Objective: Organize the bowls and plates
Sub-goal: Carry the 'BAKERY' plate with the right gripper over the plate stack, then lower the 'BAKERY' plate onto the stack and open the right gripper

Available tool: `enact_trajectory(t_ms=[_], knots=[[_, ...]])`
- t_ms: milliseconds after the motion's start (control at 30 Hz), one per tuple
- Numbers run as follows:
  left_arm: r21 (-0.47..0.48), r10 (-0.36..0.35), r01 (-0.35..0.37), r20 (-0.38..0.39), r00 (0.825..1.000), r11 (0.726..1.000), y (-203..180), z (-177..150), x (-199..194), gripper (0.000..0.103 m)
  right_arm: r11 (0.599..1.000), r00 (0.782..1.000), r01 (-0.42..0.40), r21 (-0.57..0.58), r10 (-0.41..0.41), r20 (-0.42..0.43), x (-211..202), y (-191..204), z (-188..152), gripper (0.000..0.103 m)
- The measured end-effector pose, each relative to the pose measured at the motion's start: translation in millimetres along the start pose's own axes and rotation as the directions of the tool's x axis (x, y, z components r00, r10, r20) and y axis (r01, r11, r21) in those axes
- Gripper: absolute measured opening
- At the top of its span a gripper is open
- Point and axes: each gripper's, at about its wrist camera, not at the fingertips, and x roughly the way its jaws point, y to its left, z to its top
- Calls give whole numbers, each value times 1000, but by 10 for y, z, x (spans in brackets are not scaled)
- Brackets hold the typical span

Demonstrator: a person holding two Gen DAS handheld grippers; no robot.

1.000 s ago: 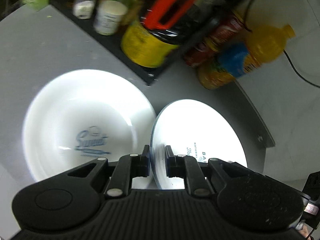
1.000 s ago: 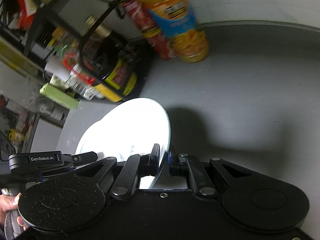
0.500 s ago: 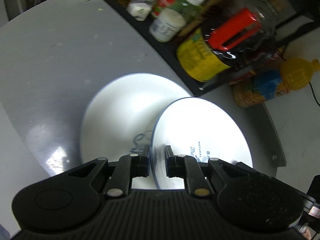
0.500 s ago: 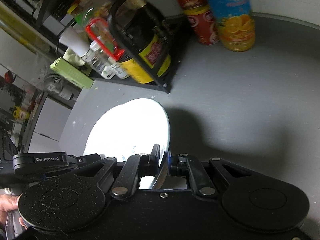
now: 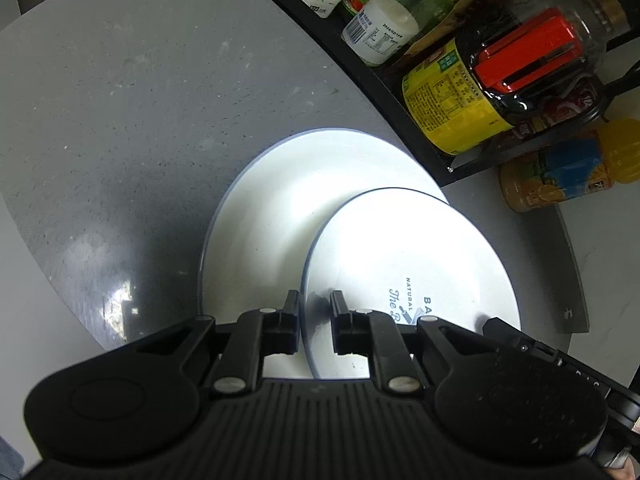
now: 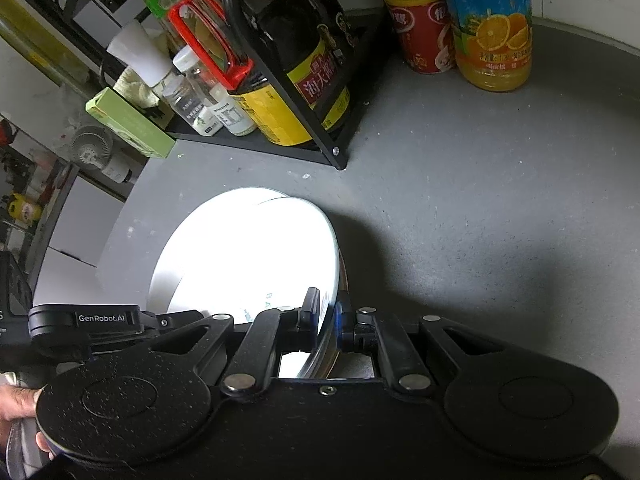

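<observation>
A small white plate with a blue rim and blue lettering (image 5: 400, 248) is held tilted between both grippers. My left gripper (image 5: 316, 320) is shut on its near rim. My right gripper (image 6: 328, 316) is shut on the opposite rim of the same small plate (image 6: 256, 256). Below it a larger white plate (image 5: 280, 208) lies flat on the grey table (image 5: 120, 120); the small plate overlaps its right half. In the right wrist view the large plate (image 6: 166, 280) shows only as a pale crescent at the left. Glare washes out both plates.
A black rack (image 5: 460, 172) with jars and a big red-handled bottle (image 5: 520, 60) stands just behind the plates. An orange juice bottle (image 6: 496, 40) and a red can (image 6: 424, 40) stand at the back right. A hand (image 6: 16, 404) holds the left gripper.
The small plate, gripped by both grippers, has travelled from beside the large plate to above its right half. Both cameras have pulled back from the rack.
</observation>
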Motion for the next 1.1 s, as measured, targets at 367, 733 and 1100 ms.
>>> enact_trajectory(t_ms=[367,733,1100], knots=[[39,36,-34,-56,998,999,4,81,104,17,1000,999,31,-1,-31,12,93,47,-10,5],[124,41,-47,51,998,991,-39,273,-362,64,999,999,47,-23,-46,9,107,78,33,6],[104,103,-103,12,995,989,126,244,-46,63,998,999,51,-32,-51,-5,197,82,7,8]])
